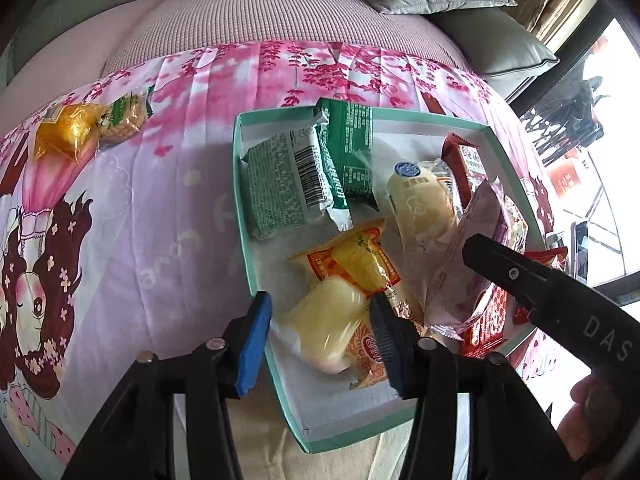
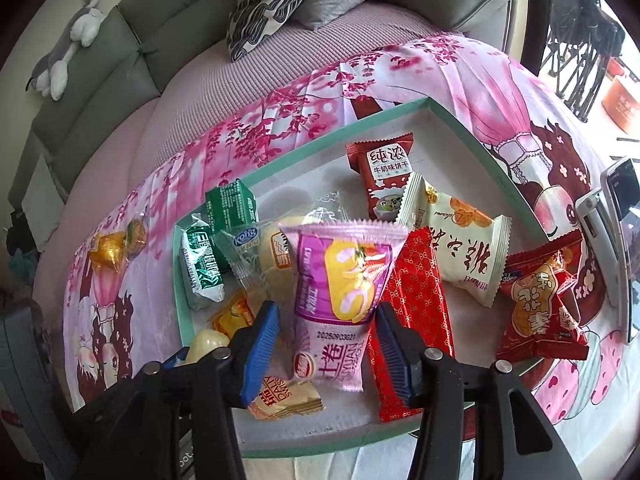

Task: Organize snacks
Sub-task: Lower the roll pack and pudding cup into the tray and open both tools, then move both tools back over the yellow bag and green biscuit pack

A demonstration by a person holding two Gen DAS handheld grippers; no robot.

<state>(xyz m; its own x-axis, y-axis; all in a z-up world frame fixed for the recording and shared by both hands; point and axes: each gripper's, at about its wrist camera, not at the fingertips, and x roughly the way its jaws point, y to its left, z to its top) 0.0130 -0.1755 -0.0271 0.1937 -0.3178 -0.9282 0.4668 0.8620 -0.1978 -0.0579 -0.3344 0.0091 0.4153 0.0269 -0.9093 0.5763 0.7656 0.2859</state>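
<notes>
Directly between the right gripper (image 2: 326, 354) pads: pink snack packet (image 2: 340, 296), in the teal box (image 2: 472, 136). Jaws narrowly apart, pads not pressing. Left gripper (image 1: 318, 336) likewise loose around a pale yellow packet (image 1: 324, 324).

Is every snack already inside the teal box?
No: in the left wrist view a gold-wrapped snack and a green-and-yellow packet still lie on the pink cloth, outside the teal box.

A pink floral cloth (image 1: 168, 208) is covering the sofa; a teal tray (image 1: 238, 184) is resting on it at centre; a yellow snack (image 1: 64, 136) and a green snack (image 1: 124, 120) are lying at ten o'clock; a red packet (image 2: 540, 300) is overlapping the tray rim at three o'clock.
</notes>
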